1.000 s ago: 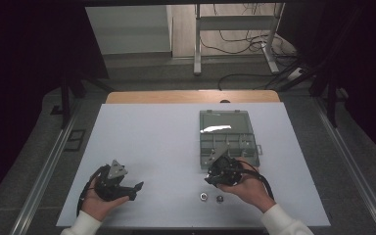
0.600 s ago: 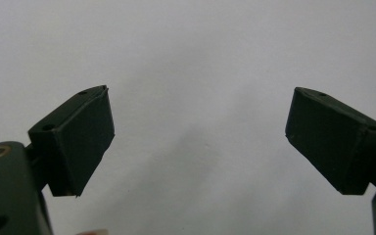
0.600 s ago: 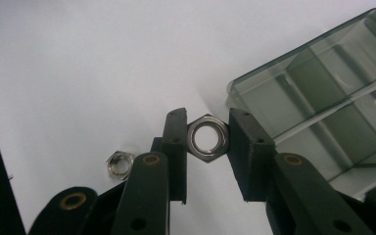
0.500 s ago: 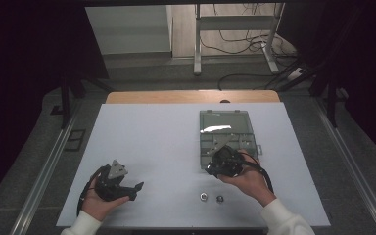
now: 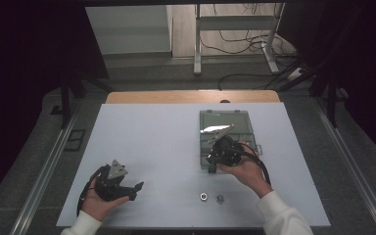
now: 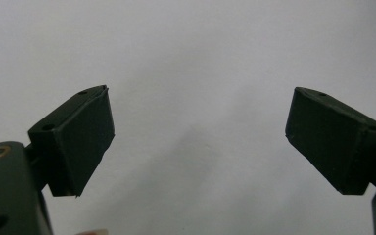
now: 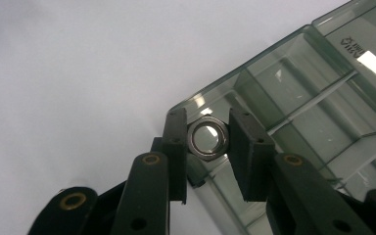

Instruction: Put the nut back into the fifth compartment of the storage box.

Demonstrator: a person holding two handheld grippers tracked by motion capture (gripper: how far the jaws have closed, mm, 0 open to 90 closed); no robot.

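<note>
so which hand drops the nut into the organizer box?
Right. The right gripper is shut on the nut at the clear box's corner. The left gripper sits open and empty, far off.

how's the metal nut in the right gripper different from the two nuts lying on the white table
The shiny metal hex nut is clamped between the right gripper pads, raised above the corner of the clear plastic compartment box. The two small metal nuts lie loose on the white table, nearer the person, untouched. All three are small and silvery.

Lab-like recording bay, plain white counter [image 5: 147,147] framed by black curtains [image 5: 24,73], loose cables [image 5: 245,44] on grey floor, metal stand legs [image 5: 197,39] behind
</note>
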